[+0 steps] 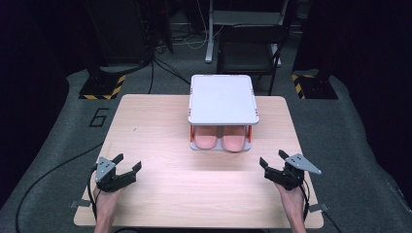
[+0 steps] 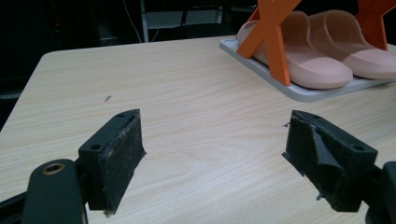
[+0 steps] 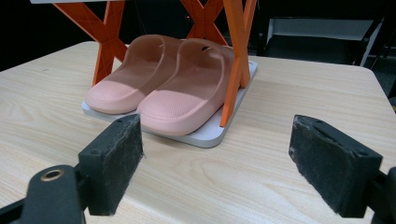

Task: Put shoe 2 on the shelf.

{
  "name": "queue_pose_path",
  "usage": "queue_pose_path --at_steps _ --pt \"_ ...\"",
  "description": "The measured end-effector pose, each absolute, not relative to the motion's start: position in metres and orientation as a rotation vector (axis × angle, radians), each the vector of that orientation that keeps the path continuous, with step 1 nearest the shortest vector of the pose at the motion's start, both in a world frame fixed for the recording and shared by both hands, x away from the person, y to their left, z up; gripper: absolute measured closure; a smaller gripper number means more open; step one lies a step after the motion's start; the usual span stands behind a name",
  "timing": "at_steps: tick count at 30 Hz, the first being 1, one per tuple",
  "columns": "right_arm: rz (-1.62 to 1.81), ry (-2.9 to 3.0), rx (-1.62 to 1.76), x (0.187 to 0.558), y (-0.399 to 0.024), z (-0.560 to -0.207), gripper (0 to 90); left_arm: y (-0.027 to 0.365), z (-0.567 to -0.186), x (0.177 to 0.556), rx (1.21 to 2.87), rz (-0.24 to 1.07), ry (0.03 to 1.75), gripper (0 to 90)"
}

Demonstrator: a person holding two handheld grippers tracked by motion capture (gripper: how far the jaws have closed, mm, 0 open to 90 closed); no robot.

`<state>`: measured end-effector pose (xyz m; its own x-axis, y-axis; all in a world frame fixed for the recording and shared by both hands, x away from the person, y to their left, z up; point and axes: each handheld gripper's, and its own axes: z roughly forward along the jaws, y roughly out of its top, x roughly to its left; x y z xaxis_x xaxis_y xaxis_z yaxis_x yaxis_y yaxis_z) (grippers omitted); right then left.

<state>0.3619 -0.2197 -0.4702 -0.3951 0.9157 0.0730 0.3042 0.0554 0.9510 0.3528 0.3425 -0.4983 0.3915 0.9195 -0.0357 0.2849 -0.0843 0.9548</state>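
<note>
A small two-level rack with a white top shelf (image 1: 222, 98) and orange X-shaped legs (image 3: 106, 35) stands at the table's far middle. On its white bottom tray (image 3: 212, 134) lie two pink slippers (image 1: 221, 138) side by side, toes toward me. My left gripper (image 1: 127, 162) rests open near the front left of the table, with nothing between its pads (image 2: 119, 158). My right gripper (image 1: 273, 158) is open at the front right, also holding nothing, and it faces the slippers (image 3: 180, 102). In the left gripper view the slippers (image 2: 322, 58) lie at the upper right.
The light wooden table (image 1: 170, 184) carries just the rack. Beyond it are a dark chair (image 1: 250, 51), a grey carpeted floor with cables (image 1: 48, 170) and yellow-black striped stand bases (image 1: 102, 87).
</note>
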Motion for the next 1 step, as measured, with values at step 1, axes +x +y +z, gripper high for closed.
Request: queue_pose_path --at_steps 1 --pt "1.350 1.754 1.230 0.3617 -0.2197 -0.4705 17.0 0.3426 -0.4985 0.3527 1.606 0.762 1.094 18.7"
